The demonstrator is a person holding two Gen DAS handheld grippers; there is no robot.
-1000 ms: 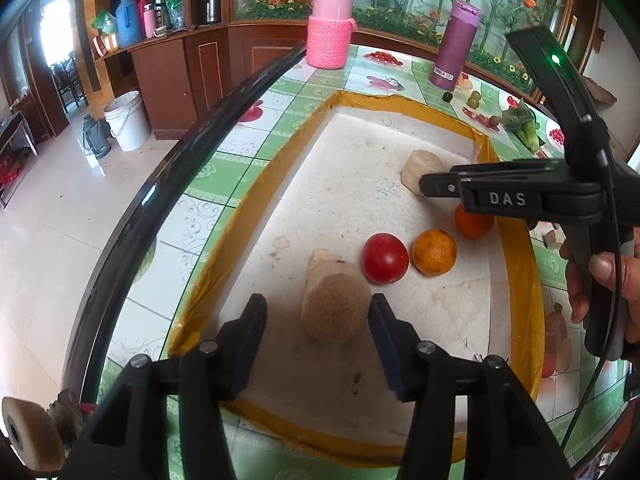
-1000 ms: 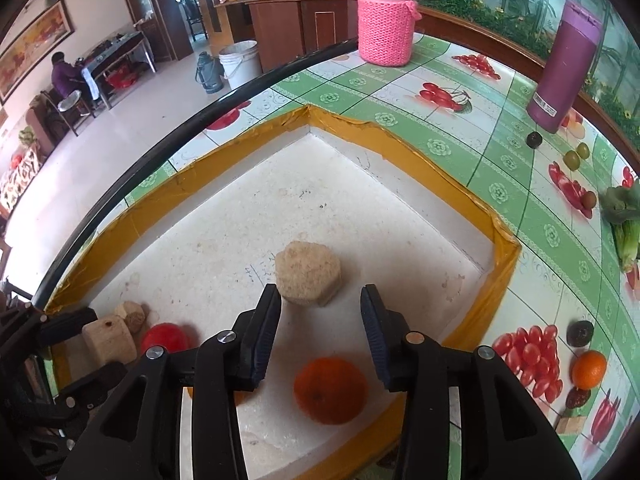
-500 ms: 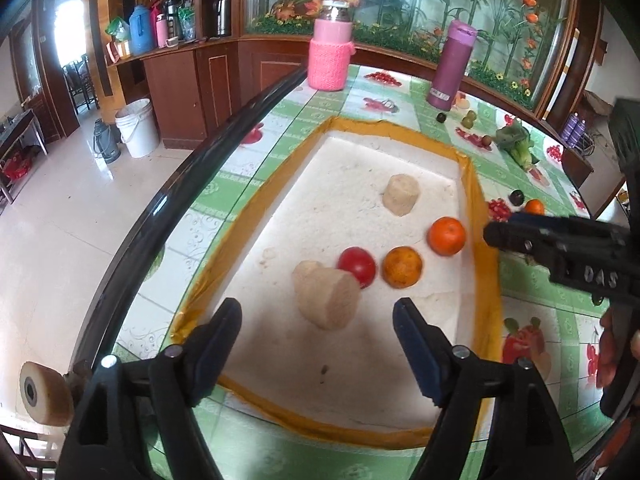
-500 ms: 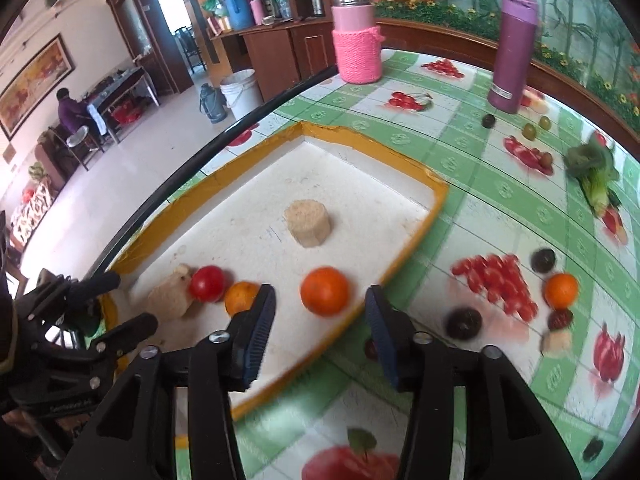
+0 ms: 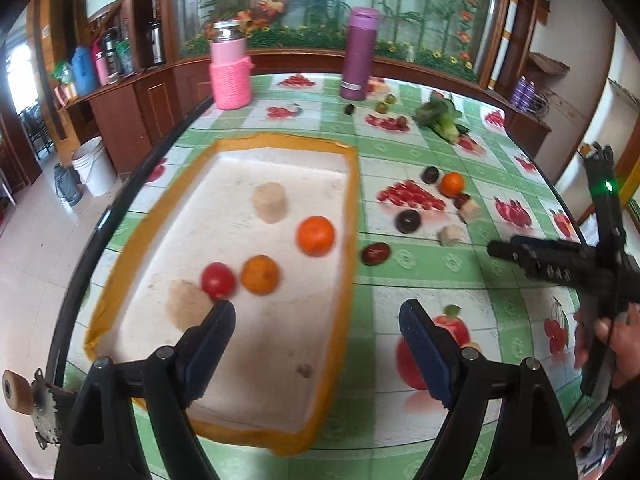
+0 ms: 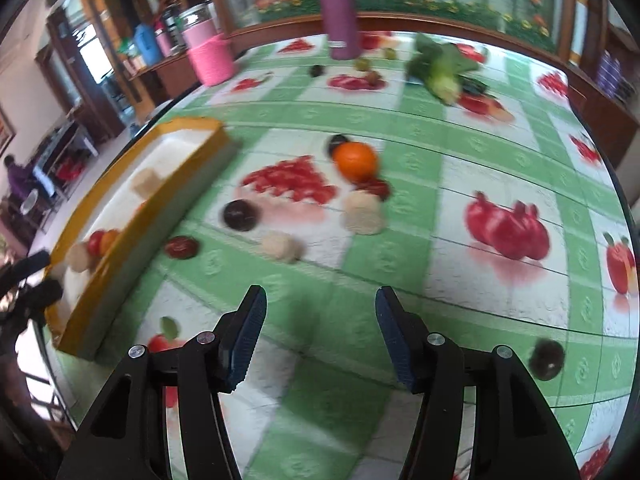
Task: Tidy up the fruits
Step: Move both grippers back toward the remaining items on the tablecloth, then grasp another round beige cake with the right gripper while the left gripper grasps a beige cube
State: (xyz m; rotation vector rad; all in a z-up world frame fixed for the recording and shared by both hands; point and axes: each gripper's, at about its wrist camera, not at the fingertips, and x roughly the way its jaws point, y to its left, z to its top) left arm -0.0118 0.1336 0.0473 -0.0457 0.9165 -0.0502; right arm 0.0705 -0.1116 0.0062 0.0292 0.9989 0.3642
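Note:
A yellow-rimmed white tray (image 5: pixel 352 216) holds a red tomato (image 5: pixel 217 280), two oranges (image 5: pixel 260 275) (image 5: pixel 315 235) and two tan blocks (image 5: pixel 270 202) (image 5: pixel 186 308). My left gripper (image 5: pixel 316 340) is open and empty above the tray's near end. On the tablecloth lie another orange (image 6: pixel 355 161), dark round fruits (image 6: pixel 240 214) (image 6: pixel 182 247) and tan blocks (image 6: pixel 363 211) (image 6: pixel 280 245). My right gripper (image 6: pixel 320 334) is open and empty above the cloth, short of them. The tray also shows in the right wrist view (image 6: pixel 160 196), at the left.
A pink-sleeved jar (image 5: pixel 230 74) and a purple flask (image 5: pixel 358 54) stand at the table's far side, with a green vegetable (image 5: pixel 438 116) to their right. A dark fruit (image 6: pixel 547 354) lies by the right gripper. The table edge (image 5: pixel 120 196) runs left of the tray.
Both grippers have pulled back from the tray and opened wider. The right gripper has swung right, out over the tablecloth toward the loose fruit. The tan block lies released in the tray.

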